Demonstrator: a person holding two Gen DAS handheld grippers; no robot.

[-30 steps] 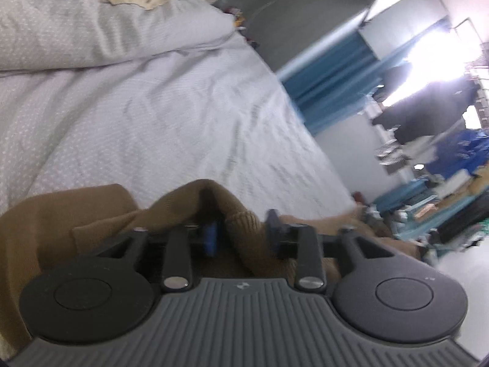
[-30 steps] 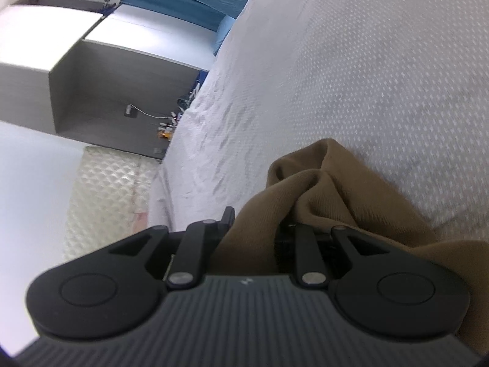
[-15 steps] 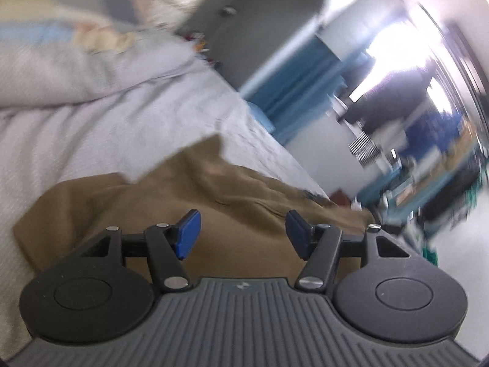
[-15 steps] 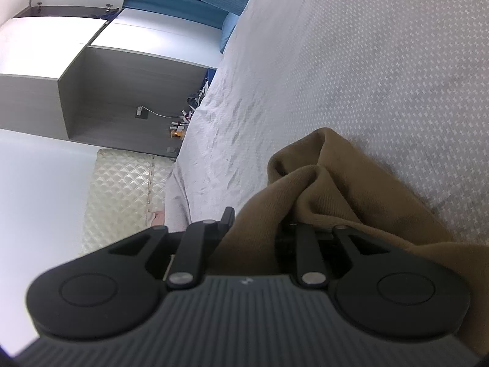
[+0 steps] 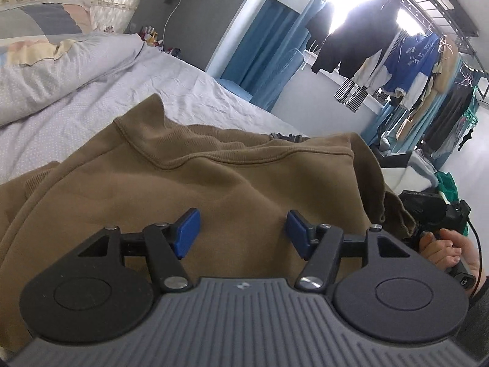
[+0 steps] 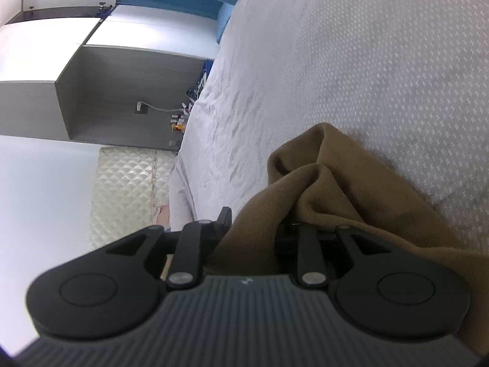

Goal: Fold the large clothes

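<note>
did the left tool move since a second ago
Yes. The left tool let go of the brown sweatshirt and pulled back from the pillow; its jaws opened and now stand empty above the cloth.

Soft cloth and hard plastic

The brown sweatshirt (image 5: 232, 183) is thick matt cloth; the bed sheet (image 6: 351, 61) is thin, dotted and wrinkly.

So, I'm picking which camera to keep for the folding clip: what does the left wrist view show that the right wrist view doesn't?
Only the left wrist view: the left gripper, jaws open over the cloth with nothing between them, the pillow, hanging laundry and a hand.

Only the right wrist view: the right gripper with bunched cloth between its jaws, and a cabinet.

Both: the brown sweatshirt on the grey bedsheet.
</note>
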